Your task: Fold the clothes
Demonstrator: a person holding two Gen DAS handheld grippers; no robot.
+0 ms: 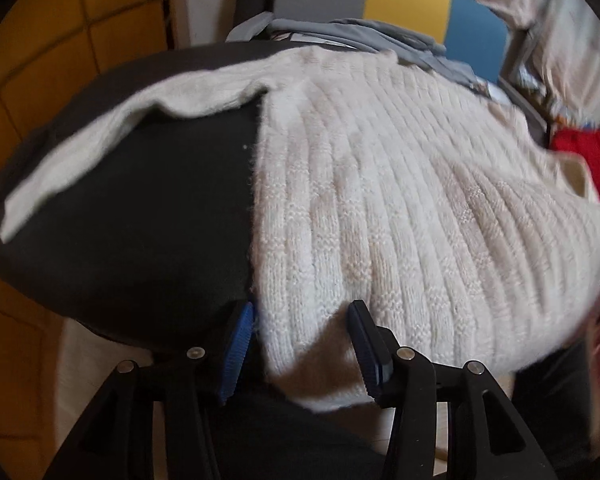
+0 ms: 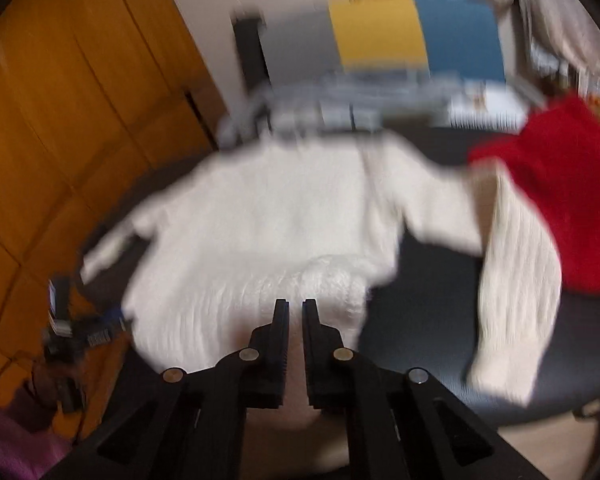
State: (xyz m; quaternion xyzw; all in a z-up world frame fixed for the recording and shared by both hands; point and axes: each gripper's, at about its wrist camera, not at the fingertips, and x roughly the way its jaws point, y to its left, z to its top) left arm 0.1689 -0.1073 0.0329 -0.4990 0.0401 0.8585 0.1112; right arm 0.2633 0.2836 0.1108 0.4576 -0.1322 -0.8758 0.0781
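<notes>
A round black table (image 1: 148, 216) carried the cream ribbed knit sweater (image 1: 380, 200) spread flat, a red knit garment (image 2: 556, 200) lay over one sleeve, the left gripper (image 1: 300, 344) stood open astride the hem corner, and the right gripper (image 2: 295, 320) was nearly closed, empty.

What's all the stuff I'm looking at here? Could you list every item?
Knit sweater: one, cream, spread flat on the table.
Red garment: one, red, on the table's right side, over the sweater's sleeve.
Grey clothes: a pile, grey, at the far edge.
Table: one, black.
Panels: grey, yellow, blue, behind the table.
Left gripper: blue pads, open, straddling the sweater's hem corner.
Right gripper: black, nearly closed, over the hem.
</notes>
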